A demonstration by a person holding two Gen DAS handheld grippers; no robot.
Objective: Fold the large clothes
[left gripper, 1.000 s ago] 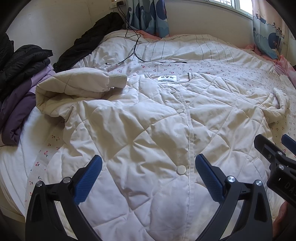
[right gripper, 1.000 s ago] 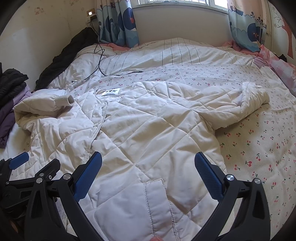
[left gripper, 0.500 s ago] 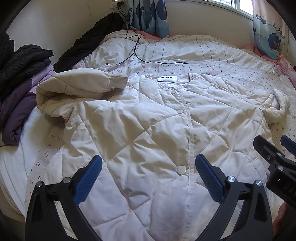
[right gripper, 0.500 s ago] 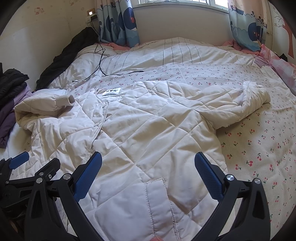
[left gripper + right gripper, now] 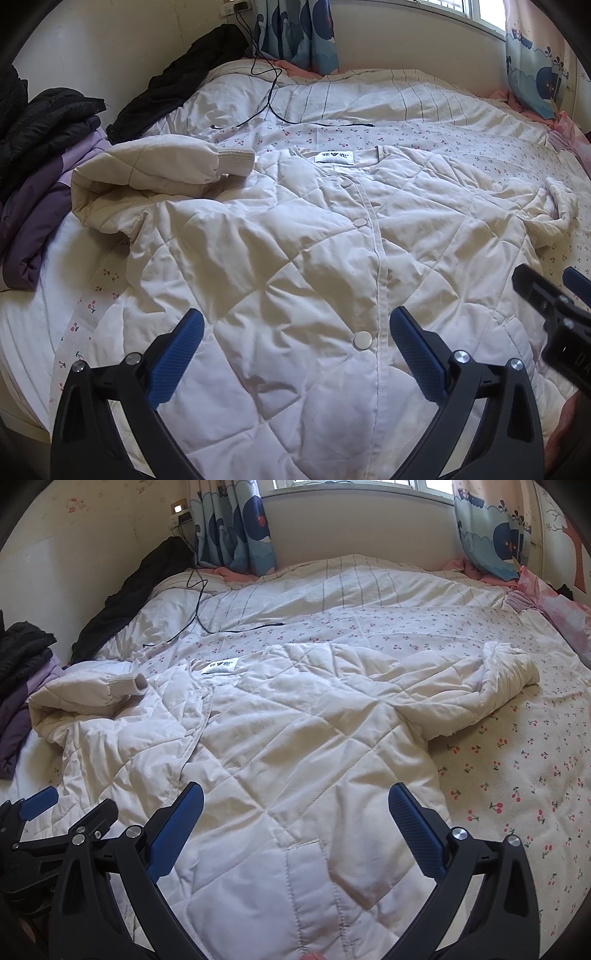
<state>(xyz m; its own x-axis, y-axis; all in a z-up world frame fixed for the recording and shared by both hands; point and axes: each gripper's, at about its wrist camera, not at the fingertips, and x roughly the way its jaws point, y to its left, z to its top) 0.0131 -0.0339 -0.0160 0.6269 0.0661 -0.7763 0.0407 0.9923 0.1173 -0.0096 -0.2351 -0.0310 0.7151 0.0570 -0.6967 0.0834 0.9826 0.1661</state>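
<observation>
A cream quilted jacket [image 5: 295,258] lies face up and snapped shut on the bed, collar label toward the window; it also shows in the right wrist view [image 5: 295,738]. Its left sleeve [image 5: 159,166] is folded in over the shoulder, cuff toward the collar. Its right sleeve [image 5: 498,675] lies bunched out to the right. My left gripper [image 5: 295,332] is open and empty, above the jacket's lower front near a snap. My right gripper [image 5: 295,808] is open and empty, above the lower right panel near a pocket. Each gripper shows at the edge of the other's view.
The bed has a cherry-print sheet [image 5: 517,775] and a striped duvet [image 5: 369,96] at the back. Dark and purple clothes [image 5: 33,147] are piled at the left. A black garment [image 5: 184,74] and a black cable [image 5: 269,103] lie near the back wall.
Both grippers stay open and almost still; the views shift only slightly. The jacket has not moved.
</observation>
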